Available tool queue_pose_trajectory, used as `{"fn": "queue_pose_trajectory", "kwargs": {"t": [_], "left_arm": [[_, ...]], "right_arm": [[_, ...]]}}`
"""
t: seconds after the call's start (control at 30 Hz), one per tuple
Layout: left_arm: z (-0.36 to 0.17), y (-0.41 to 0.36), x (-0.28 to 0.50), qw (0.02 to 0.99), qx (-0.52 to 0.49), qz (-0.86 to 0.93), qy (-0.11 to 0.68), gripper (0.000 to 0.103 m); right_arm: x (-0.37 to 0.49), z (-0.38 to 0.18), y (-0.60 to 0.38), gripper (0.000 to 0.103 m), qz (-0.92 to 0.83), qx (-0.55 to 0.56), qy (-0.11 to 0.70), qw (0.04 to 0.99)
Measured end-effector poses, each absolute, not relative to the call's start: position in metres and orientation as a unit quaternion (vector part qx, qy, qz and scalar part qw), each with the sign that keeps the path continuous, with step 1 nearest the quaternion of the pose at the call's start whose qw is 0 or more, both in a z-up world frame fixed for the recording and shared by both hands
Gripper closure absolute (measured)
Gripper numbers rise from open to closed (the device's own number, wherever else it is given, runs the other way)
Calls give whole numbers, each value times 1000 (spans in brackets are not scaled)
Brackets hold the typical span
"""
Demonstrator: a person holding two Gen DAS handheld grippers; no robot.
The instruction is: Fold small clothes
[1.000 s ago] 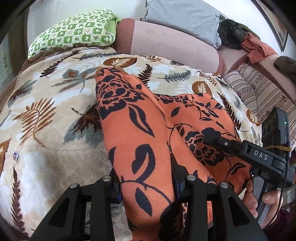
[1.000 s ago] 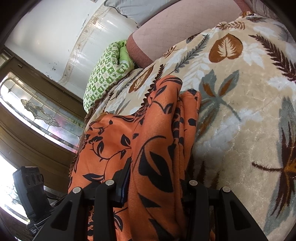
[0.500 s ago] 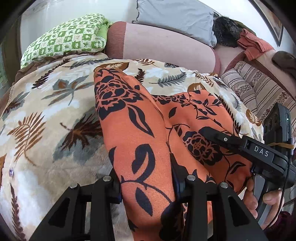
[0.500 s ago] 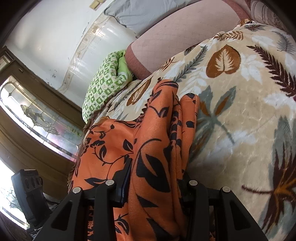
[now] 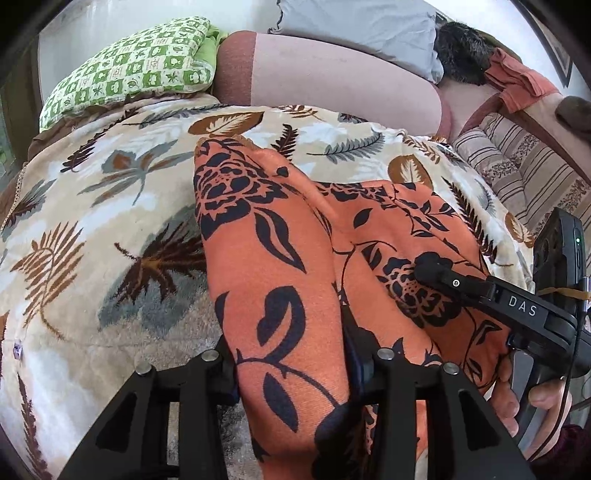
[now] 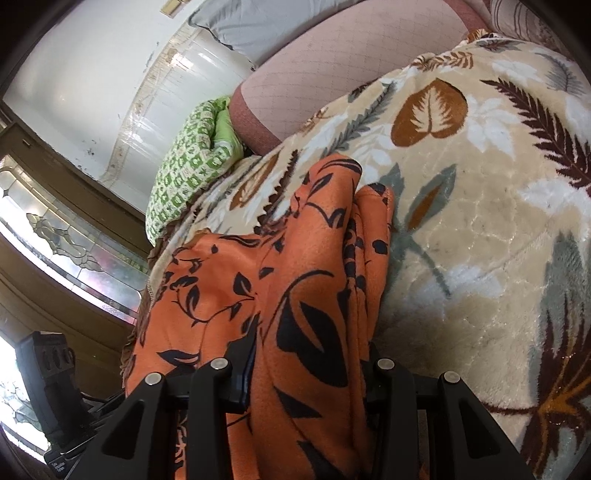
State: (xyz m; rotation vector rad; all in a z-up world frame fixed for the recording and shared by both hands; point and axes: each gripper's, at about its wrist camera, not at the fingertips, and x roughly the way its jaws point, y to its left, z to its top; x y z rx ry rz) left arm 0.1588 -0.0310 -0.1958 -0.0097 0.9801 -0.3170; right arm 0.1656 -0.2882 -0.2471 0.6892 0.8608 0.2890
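Observation:
An orange garment with a black flower print lies on a cream blanket with leaf patterns. My left gripper is shut on a fold of the garment at its near left edge. My right gripper is shut on the garment's near right edge, where several layers bunch up. The right gripper also shows in the left wrist view, lying over the cloth, held by a hand. The left gripper's body shows at the lower left of the right wrist view.
A green checked pillow, a pink bolster and a grey pillow lie at the far edge. Striped cushions and rust-coloured cloth are at the right. A glass-panelled window is at the left in the right wrist view.
Both grippers have drawn back toward me with the garment still held. The cloth's far end has slid nearer along the blanket.

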Motion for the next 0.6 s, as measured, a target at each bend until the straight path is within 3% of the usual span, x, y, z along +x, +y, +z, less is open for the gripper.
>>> {"fn": "queue_pose_trajectory", "kwargs": {"t": [0.07, 0.17, 0.37, 0.6], "left_arm": [[-198, -29, 159, 867, -4, -145, 476, 47], [-201, -18, 159, 861, -10, -130, 491, 33], [-185, 11, 145, 884, -9, -103, 455, 33], [-189, 23, 129, 888, 20, -77, 453, 33]], "right_arm": [[167, -251, -290, 59, 130, 326, 416, 839], [165, -257, -296, 43, 114, 340, 433, 827], [148, -239, -311, 40, 91, 342, 423, 834], [110, -179, -310, 43, 136, 297, 337, 883]]}}
